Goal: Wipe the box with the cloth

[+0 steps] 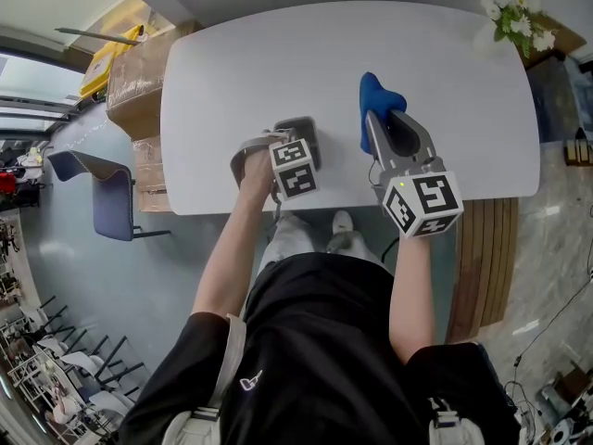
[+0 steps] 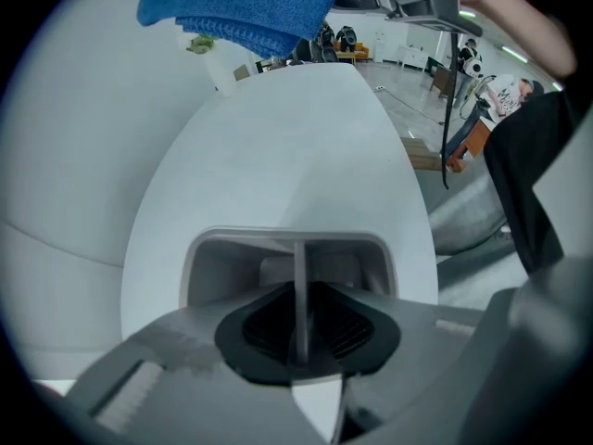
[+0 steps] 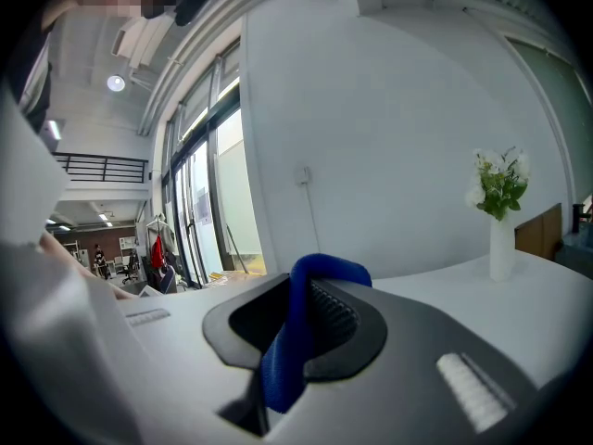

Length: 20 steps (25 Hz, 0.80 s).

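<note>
A small grey open box (image 1: 304, 130) sits near the front edge of the white table (image 1: 278, 63). My left gripper (image 1: 295, 146) is shut on one thin wall of that box (image 2: 287, 241), which stands between its jaws in the left gripper view. A blue cloth (image 1: 378, 96) hangs bunched in my right gripper (image 1: 387, 126), held above the table to the right of the box. In the right gripper view the cloth (image 3: 298, 327) is pinched between the dark pads. The cloth (image 2: 246, 7) also hangs at the top of the left gripper view.
A white vase of flowers (image 1: 512, 15) stands at the table's far right corner. Cardboard boxes (image 1: 139, 86) and a blue chair (image 1: 113, 200) stand left of the table. A wooden bench (image 1: 486, 248) lies at the right.
</note>
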Motion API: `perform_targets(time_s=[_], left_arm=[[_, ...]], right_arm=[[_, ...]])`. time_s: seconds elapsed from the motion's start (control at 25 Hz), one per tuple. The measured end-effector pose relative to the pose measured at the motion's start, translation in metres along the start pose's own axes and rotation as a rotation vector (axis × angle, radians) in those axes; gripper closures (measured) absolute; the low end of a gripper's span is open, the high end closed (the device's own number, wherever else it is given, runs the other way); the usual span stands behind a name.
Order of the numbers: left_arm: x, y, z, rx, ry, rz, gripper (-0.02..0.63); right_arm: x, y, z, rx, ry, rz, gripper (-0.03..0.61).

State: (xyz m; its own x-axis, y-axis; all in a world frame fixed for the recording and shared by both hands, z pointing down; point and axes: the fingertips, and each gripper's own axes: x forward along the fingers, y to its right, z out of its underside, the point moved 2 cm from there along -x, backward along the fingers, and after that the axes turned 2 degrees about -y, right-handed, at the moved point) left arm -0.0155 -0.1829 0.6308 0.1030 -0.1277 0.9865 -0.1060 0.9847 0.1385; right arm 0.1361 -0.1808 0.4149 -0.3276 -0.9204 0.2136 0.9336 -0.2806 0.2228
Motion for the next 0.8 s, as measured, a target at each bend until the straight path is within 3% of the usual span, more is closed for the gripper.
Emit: perform_targets(time_s=[0.16,0.4,0.8], left_arm=[[-0.007,0.003,0.002,-0.014,0.057,0.001,0.558],[-0.03,0.012,0.006,-0.141,0.232,-0.001,0.563],[-0.1,0.022,-0.006,-0.354,0.642,-0.017,0.562]], right_arm=[[0.001,-0.004,-0.002,-0.007,0.0,-0.014,0.526],[-0.001,-0.012,-0.001,-0.018,0.0,-0.042,0.526],[-0.008,-0.029,-0.012,-0.065,0.019,-0.115,0.526]])
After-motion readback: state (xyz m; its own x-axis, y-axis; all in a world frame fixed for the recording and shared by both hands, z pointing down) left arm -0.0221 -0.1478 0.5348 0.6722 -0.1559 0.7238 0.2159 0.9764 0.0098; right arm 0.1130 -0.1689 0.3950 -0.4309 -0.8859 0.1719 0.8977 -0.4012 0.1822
